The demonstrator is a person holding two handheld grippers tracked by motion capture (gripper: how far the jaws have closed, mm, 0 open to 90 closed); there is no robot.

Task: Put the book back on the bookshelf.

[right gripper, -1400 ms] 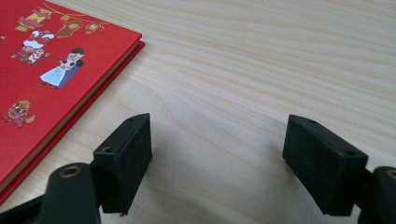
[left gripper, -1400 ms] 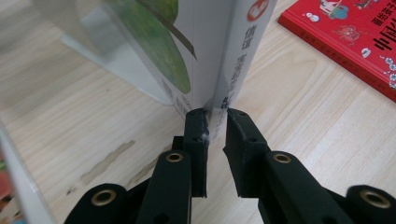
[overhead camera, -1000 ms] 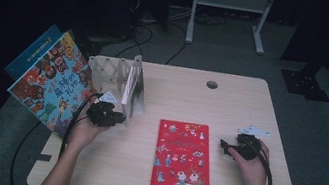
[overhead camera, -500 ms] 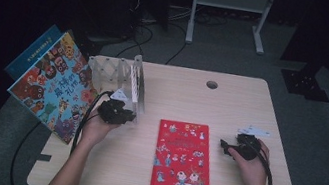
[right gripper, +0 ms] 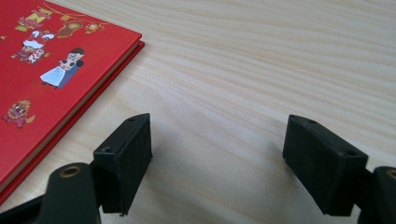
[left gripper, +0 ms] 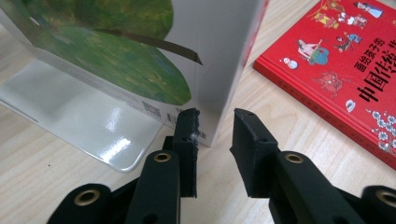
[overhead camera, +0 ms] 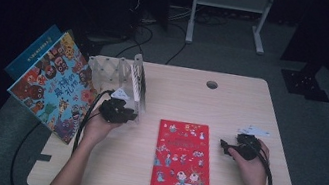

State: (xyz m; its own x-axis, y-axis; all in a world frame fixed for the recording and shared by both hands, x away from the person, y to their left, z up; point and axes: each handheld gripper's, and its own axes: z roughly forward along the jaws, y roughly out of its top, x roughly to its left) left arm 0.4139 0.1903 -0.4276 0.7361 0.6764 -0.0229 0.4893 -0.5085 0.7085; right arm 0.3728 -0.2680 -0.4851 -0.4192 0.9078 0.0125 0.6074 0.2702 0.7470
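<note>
Upright book point(left gripper: 140, 56) is standing in the white rack point(overhead camera: 119, 77) at the bench's left rear; green cover, white back edge facing the left gripper point(left gripper: 215, 140). Left jaws are sitting a narrow gap apart, closing on nothing, the lower corner of the book's spine edge just ahead of them, one pad nearly touching it. Judging it a thin, stiff hardback: light, glossy cover, likely slippery. The best hold looks to be across the spine edge near the bottom corner, pads flat on both covers, so it does not pivot or slide.

Rack's glossy white base plate point(left gripper: 88, 126) is lying under the book, resting on the bench point(overhead camera: 232, 99).

Red book point(overhead camera: 184, 155) is lying flat mid-bench, apart from both grippers.

Right gripper point(right gripper: 217, 158) is resting low by the red book's right edge, jaws spread wide, empty.

Two more picture books point(overhead camera: 53, 81) are leaning off the bench's left side.
</note>
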